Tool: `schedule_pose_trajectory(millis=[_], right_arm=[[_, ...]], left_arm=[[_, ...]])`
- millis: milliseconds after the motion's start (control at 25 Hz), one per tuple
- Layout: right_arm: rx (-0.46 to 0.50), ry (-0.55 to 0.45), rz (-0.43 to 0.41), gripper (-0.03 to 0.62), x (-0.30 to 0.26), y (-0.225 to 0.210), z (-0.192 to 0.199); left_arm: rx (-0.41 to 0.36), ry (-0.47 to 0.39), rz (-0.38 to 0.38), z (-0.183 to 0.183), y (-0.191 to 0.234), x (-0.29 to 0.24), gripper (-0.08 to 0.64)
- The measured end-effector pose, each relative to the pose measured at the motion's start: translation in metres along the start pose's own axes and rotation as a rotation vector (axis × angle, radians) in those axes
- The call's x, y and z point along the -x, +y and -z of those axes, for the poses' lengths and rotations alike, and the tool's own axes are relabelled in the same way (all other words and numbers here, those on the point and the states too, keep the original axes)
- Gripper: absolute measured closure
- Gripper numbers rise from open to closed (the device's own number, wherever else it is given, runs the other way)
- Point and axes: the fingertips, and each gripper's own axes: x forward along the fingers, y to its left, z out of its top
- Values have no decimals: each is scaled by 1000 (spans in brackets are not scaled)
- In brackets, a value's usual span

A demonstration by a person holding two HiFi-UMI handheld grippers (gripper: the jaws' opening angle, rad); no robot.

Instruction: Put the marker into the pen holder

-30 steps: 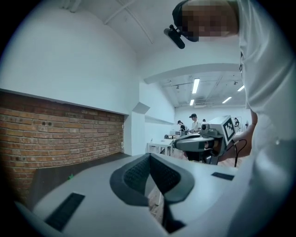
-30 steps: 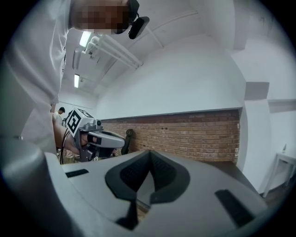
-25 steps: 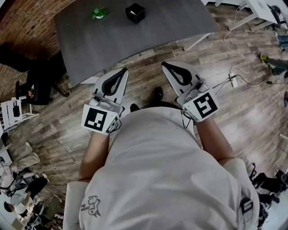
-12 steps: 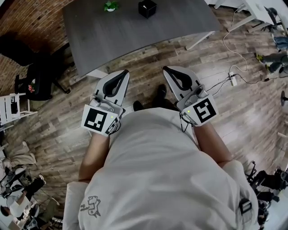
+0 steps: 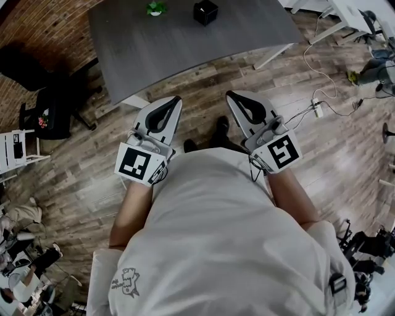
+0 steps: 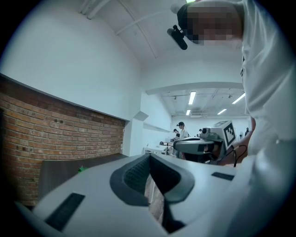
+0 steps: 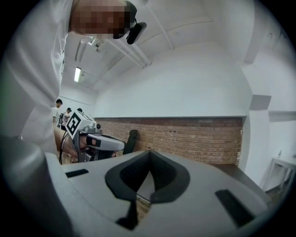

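A dark grey counter [image 5: 185, 52] stands on a wood-plank floor [image 5: 86, 179] beside a brick wall [image 5: 37, 24]. At the counter's far edge sits the black pen holder [image 5: 205, 12]. A small green object [image 5: 155, 8] lies near it, too small to tell whether it is the marker. The left claw [image 5: 174, 99] and right claw [image 5: 229, 94] are both clenched and empty, over the floor just short of the counter.
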Motion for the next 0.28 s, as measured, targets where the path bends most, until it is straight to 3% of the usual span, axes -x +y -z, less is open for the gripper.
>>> schedule_pose_trajectory(millis=[280], right_arm=[[-5, 0, -1, 588, -5, 8, -3]], left_arm=[[-2, -4, 1, -2, 4, 7, 549]])
